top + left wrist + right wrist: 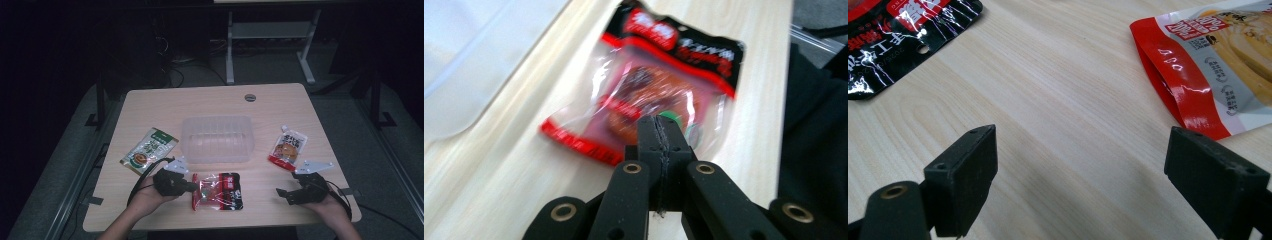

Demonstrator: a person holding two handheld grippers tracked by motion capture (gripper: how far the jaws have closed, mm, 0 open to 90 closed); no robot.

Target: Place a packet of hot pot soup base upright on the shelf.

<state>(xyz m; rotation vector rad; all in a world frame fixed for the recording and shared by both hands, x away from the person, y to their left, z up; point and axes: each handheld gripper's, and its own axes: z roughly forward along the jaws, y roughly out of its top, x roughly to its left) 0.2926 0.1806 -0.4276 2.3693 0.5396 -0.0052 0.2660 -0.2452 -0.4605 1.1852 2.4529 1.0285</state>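
Dark room, pale wooden table (280,102). On it sit a clear tub (217,139), a green packet (149,149) and an orange packet (288,148). Near the front edge lies the red and black packet (218,191) — the left gripper (194,186) sits at its left end, jaws pressed together. It is hard to tell if they pinch the packet. The right gripper (283,193) is spread wide over bare wood — holding nothing.

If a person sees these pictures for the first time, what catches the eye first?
First, the red and black snack packet at the table's near edge, with the left hand-held gripper shut at its left end. Behind it, mid-table, stands a clear plastic container, flanked by a green packet and a red and white pouch.
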